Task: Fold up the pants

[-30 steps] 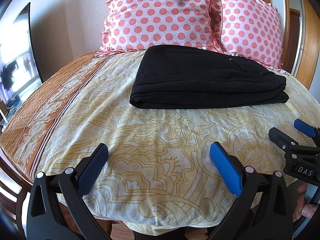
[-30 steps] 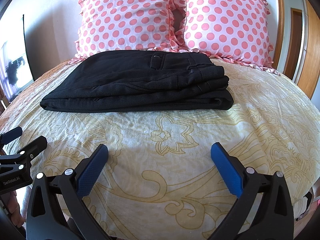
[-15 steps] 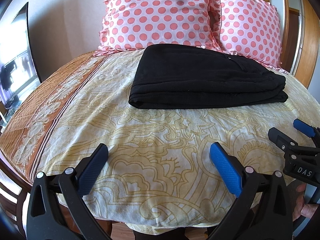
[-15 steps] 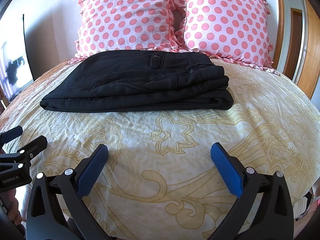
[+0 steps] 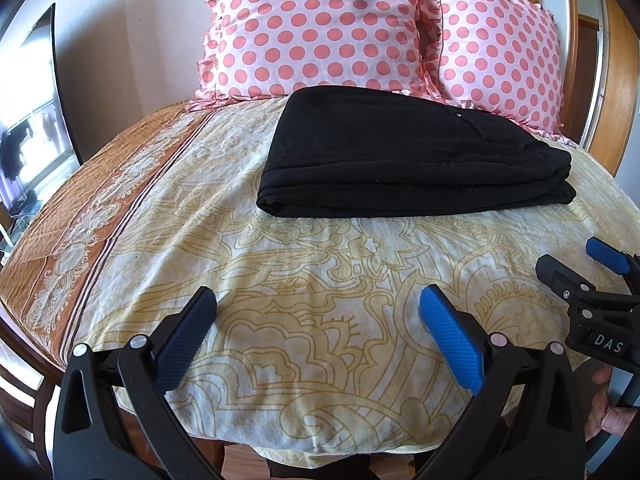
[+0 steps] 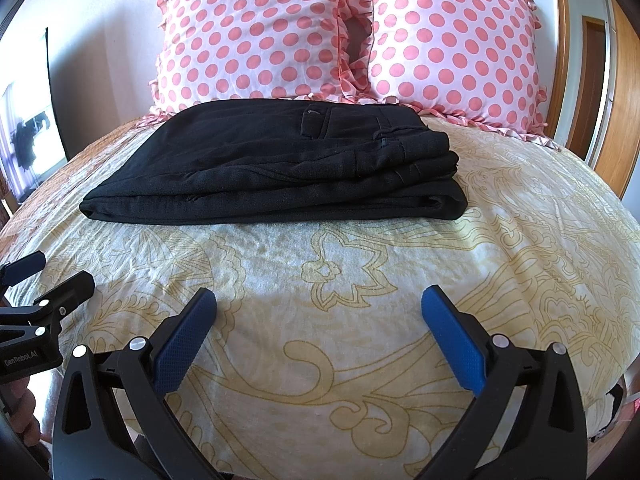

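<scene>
The black pants lie folded in a flat stack on the yellow patterned bedspread, just in front of the pillows; they also show in the right wrist view. My left gripper is open and empty, held over the bedspread well short of the pants. My right gripper is open and empty, also short of the pants. The right gripper also shows at the right edge of the left wrist view. The left gripper shows at the left edge of the right wrist view.
Two pink polka-dot pillows stand against the wall behind the pants. An orange patterned border runs down the bed's left side. A wooden door frame is at the right. The bed's near edge lies below the grippers.
The left wrist view has shifted very slightly. The pants lie as before and both grippers stay open.
</scene>
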